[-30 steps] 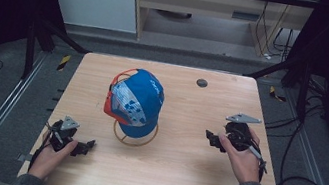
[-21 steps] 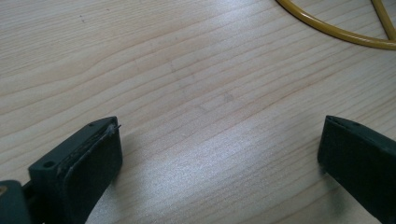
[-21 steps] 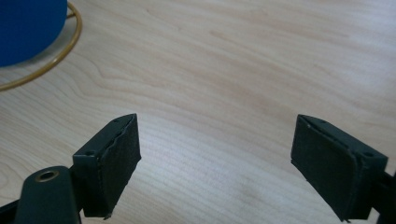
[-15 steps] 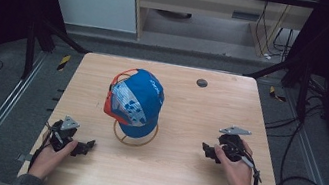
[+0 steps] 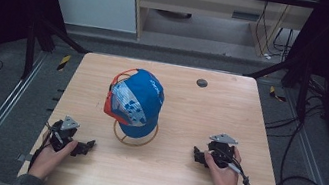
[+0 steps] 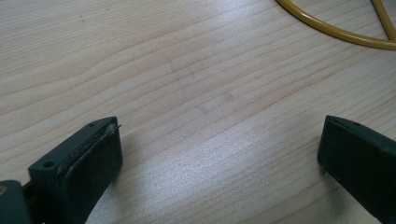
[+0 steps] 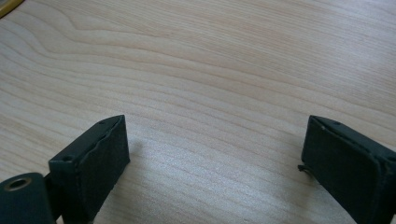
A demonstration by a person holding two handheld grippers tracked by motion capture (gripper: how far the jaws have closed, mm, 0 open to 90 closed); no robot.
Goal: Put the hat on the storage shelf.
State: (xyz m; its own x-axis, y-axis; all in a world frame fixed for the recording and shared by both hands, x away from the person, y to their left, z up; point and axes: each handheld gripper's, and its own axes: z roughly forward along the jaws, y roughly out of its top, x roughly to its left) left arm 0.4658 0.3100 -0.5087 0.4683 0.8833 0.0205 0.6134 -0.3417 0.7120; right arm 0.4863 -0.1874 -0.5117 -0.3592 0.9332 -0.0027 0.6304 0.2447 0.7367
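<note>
Your left gripper (image 5: 85,147) rests low on the table (image 5: 167,184) with its jaws wide and nothing between them. Your right gripper (image 5: 198,156) has just been opening its jaws, now wide over bare wood. The cap (image 5: 136,100) sits on its yellow wire stand (image 5: 134,140), between both sets of fingers and just beyond them.

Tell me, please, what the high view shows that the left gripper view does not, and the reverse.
The high view alone gives the blue cap on its stand, both hands, and the right gripper. The left gripper view alone gives the left gripper close up, jaws wide apart over bare wood. Both share the wooden table and the yellow wire ring of the stand.
</note>
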